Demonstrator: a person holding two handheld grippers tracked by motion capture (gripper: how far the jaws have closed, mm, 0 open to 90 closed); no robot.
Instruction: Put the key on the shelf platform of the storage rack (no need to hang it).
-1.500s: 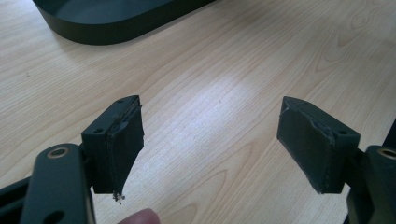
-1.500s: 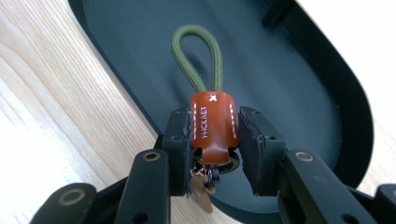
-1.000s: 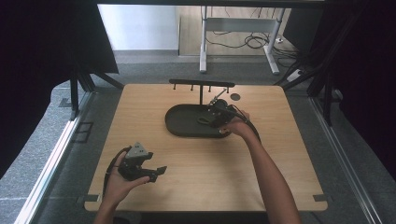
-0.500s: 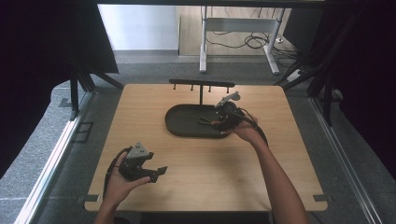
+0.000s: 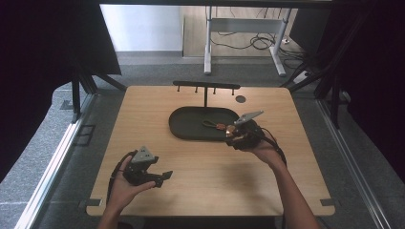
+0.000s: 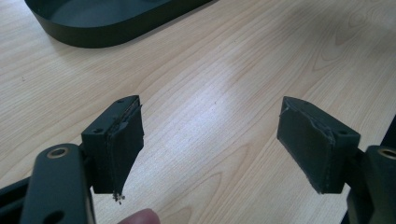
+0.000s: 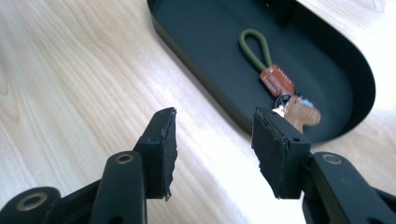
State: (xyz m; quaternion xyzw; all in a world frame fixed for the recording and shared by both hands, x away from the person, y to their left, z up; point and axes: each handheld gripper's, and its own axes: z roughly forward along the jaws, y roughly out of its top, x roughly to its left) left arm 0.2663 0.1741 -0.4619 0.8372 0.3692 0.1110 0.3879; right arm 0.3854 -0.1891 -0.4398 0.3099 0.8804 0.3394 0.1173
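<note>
Black left gripper (image 5: 162, 176) and right gripper (image 5: 229, 135), grey three-cornered plates, black cables.

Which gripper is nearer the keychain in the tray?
The right gripper, open at the tray's near rim beside the keychain. The left gripper, also open, sits well away over bare table.

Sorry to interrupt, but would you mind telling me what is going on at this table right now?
A person holds a pair of tongs in each hand over a wooden table. The right tongs sit at the right end of a black oval tray, open and empty. In the tray lies a keychain with an olive loop, a reddish-brown tag and a small brown charm. The left tongs are open too, near the table's front edge, holding nothing. A black rack with pegs stands behind the tray.
</note>
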